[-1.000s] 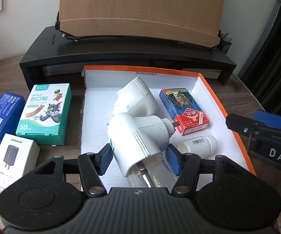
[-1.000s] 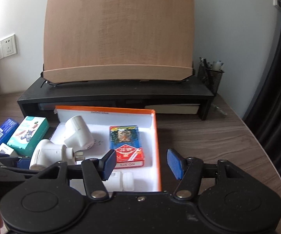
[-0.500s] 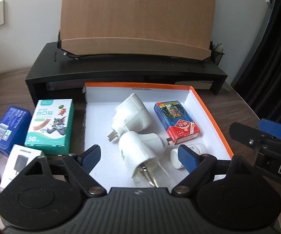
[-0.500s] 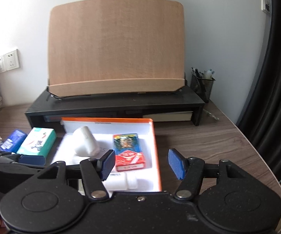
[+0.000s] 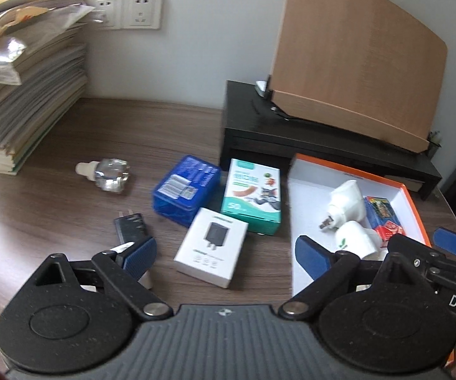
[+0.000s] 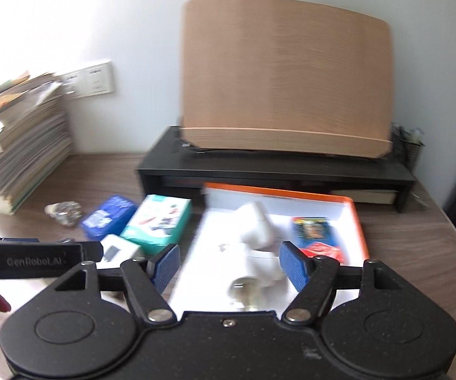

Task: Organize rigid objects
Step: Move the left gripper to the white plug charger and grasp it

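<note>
My left gripper (image 5: 224, 251) is hanging wide and empty over the desk, its jaws straddling the white charger box (image 5: 211, 251). Sweeping from the left, I am seeing a clear glass bottle (image 5: 109, 174) lying alone on the wood, then a black plug adapter (image 5: 131, 228) just by my left finger, the blue box (image 5: 186, 190), the charger box, and the green bandage box (image 5: 252, 199) just beside the orange-rimmed tray (image 5: 413, 204). Inside the tray two white plug adapters (image 5: 345, 202) are lying by a red and blue card pack (image 5: 383, 218). My right gripper (image 6: 229, 262) is also gaping with nothing in it, hovering over the tray's near end.

I am judging this as the gap between placements: the tray is part filled, and five pieces are waiting outside it. The charger box looks the natural next pick. That is calling for me to lower the left jaws squarely along its sides, closing on the narrower span, without nudging the bandage box, which it appears to touch.
</note>
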`<state>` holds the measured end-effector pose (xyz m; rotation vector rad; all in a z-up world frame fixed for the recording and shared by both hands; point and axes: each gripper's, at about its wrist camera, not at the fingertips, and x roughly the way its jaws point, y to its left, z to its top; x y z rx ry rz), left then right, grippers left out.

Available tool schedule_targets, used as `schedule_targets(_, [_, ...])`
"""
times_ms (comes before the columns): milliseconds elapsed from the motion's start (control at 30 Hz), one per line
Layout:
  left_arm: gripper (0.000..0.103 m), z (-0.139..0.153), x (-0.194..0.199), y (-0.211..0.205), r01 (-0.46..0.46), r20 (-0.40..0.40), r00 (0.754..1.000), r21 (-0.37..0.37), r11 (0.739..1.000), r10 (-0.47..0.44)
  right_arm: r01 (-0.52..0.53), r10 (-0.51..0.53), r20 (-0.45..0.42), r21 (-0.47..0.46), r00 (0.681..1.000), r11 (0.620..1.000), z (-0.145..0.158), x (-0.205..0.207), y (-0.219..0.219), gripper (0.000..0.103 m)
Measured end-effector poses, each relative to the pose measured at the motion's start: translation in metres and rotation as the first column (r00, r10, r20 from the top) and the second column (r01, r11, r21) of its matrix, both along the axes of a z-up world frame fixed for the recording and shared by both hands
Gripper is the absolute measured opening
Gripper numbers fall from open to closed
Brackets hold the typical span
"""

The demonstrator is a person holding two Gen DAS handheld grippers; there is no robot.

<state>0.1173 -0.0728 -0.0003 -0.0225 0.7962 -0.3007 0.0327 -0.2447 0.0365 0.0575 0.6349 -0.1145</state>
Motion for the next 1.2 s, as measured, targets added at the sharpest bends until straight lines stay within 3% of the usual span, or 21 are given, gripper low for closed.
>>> schedule_targets(167, [0.097,0.001,0.000,0.038,-0.090,-0.001,0.996,-0.001,0.996,0.090,-0.077,0.077,0.002,-0.006,0.997,0.997,0.005,0.007,0.031,0.083])
schedule_targets(467, [0.097,-0.008,-0.002,0.076,-0.172,-0.027,0.985,0.006,0.985,0.172,-0.164,0.164,-0.011,-0.016,0.986,0.986,0.001,0.013,0.066,0.083])
schedule_targets(1200, [0.097,-0.037,0.024,0.061,-0.184,-0.087,0.978,0.040,0.982,0.187,-0.178,0.177,-0.067,-0.014,0.982,0.984,-0.015,0.029,0.063,0.083])
